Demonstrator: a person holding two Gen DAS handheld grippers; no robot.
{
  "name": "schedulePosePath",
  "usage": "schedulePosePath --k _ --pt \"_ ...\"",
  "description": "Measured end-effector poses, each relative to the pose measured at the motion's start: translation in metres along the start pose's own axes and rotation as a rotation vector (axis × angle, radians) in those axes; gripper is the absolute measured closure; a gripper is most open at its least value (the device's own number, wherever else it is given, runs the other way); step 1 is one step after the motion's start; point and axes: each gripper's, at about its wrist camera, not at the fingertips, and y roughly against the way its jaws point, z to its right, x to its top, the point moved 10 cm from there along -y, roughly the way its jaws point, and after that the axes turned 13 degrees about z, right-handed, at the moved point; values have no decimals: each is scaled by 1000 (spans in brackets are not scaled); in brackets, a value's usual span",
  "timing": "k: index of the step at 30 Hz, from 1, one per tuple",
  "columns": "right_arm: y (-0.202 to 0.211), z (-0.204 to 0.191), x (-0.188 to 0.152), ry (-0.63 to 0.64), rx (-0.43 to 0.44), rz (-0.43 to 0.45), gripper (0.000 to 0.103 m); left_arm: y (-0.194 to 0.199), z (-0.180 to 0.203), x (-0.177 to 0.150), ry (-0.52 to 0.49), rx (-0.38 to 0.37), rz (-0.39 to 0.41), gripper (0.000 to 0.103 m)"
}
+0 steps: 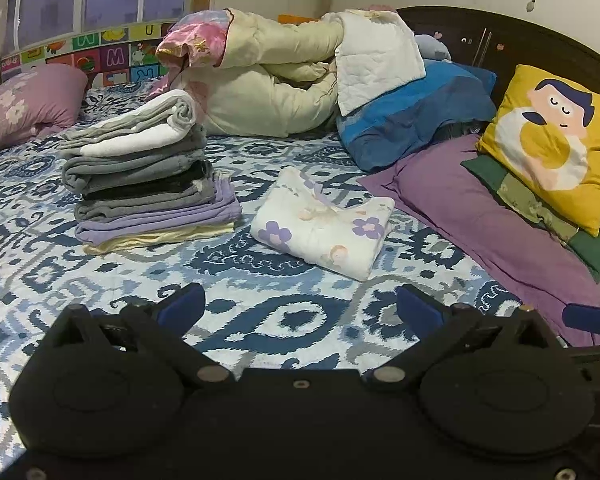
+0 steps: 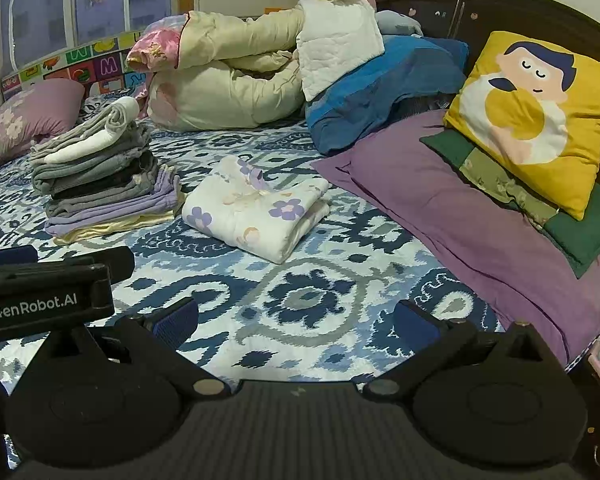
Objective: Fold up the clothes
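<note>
Both tools (image 1: 300, 304) (image 2: 296, 320) spread wide, empty, folded floral garment (image 1: 322, 222) lying ahead on bedspread (image 1: 260, 312)

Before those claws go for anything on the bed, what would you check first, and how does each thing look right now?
1. Left gripper open and empty: ok.
2. Right gripper open and empty: ok.
3. Floral garment lying folded, apart from the stack: ok.
4. Stack steady: not ok, top layers slope to one side.
5. Bedspread bare in front of both grippers: ok.
6. Unfolded clothes left to do: cannot tell.
</note>
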Motion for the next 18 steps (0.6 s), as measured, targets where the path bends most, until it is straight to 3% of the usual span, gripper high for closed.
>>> schedulePosePath --k 18 --pt "-1 0 -1 -4 3 -1 0 -1 -4 -1 -10 -6 -7 0"
